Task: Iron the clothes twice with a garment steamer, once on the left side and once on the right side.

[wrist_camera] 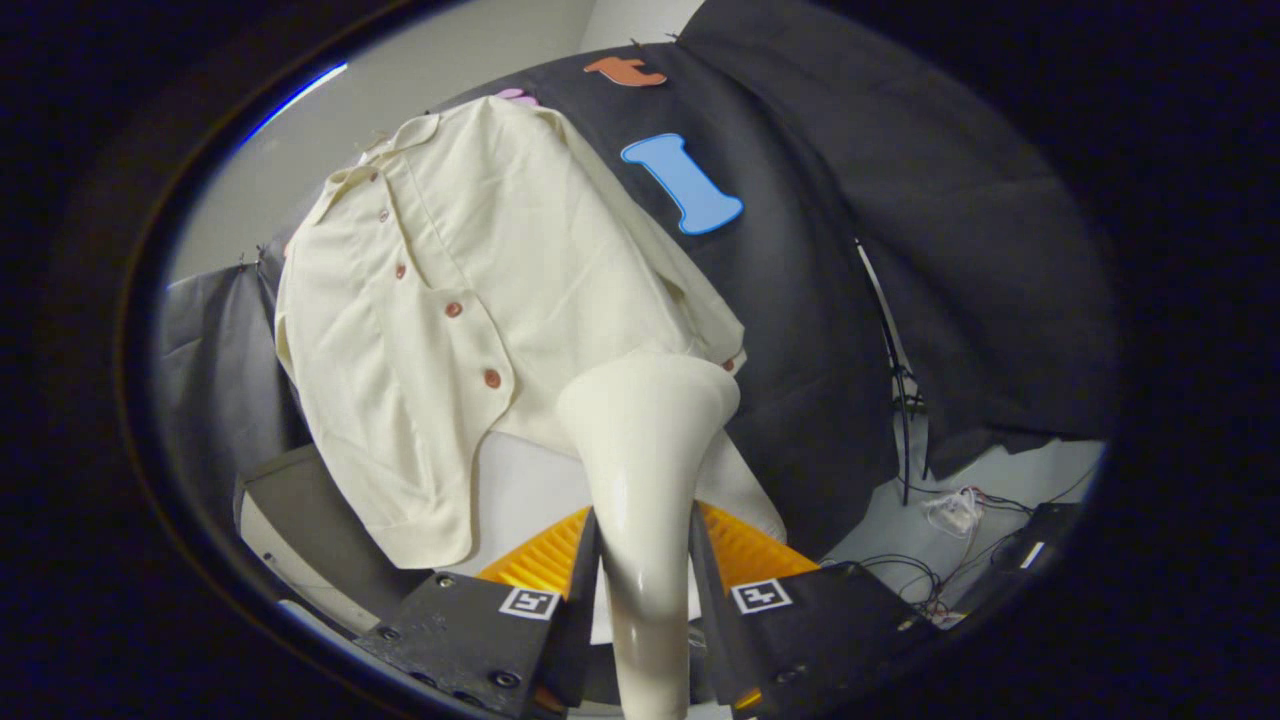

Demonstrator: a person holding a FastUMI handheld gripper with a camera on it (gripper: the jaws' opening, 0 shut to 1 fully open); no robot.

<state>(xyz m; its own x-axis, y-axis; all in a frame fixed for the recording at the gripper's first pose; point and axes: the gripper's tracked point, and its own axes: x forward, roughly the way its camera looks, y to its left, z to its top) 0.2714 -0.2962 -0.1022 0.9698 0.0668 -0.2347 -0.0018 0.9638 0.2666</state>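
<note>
glossy cream steamer [645, 470] clenched in claw [645, 580], flared head against hanging buttoned cream shirt [450, 300]

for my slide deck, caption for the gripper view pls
Gripper shut on garment steamer, its head near the hanging cream shirt.
</note>
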